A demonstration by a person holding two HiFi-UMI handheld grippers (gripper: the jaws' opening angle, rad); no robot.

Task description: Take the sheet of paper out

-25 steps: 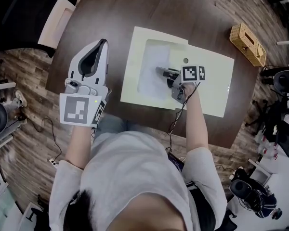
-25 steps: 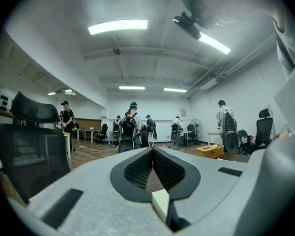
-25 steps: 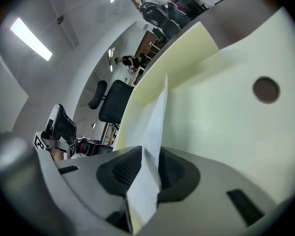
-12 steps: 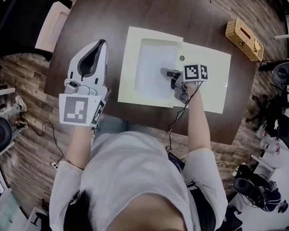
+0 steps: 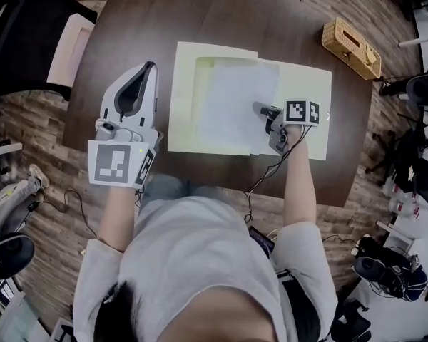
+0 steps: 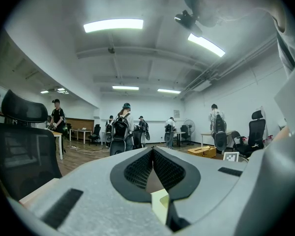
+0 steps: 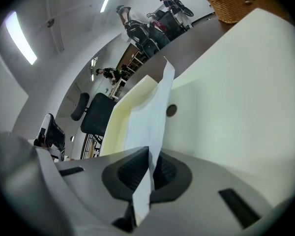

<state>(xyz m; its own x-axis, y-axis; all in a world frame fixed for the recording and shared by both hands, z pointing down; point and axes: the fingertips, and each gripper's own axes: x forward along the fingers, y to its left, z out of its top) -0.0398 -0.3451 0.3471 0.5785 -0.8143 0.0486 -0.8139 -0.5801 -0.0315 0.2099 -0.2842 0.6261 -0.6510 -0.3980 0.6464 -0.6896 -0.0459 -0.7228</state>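
A pale yellow folder (image 5: 180, 98) lies open on the round dark table (image 5: 221, 13). A white sheet of paper (image 5: 232, 105) sits over its left half and reaches onto the right flap (image 5: 310, 84). My right gripper (image 5: 260, 108) is shut on the sheet's right edge. In the right gripper view the sheet (image 7: 148, 117) stands pinched between the dark pads of that gripper (image 7: 150, 154), above the folder (image 7: 236, 97). My left gripper (image 5: 139, 77) hovers at the table's left edge, apart from the folder. Its jaw tips (image 6: 152, 151) meet with nothing between them.
A wicker basket (image 5: 351, 47) stands at the table's far right edge, also seen in the right gripper view (image 7: 236, 4). A chair (image 5: 64, 45) stands at the table's left. Office chairs and cables surround the table on the wooden floor. People stand far off in the room.
My right gripper has moved right and toward me, pulling the sheet with it. The sheet now overlaps the folder's right flap. The left gripper has hardly shifted.
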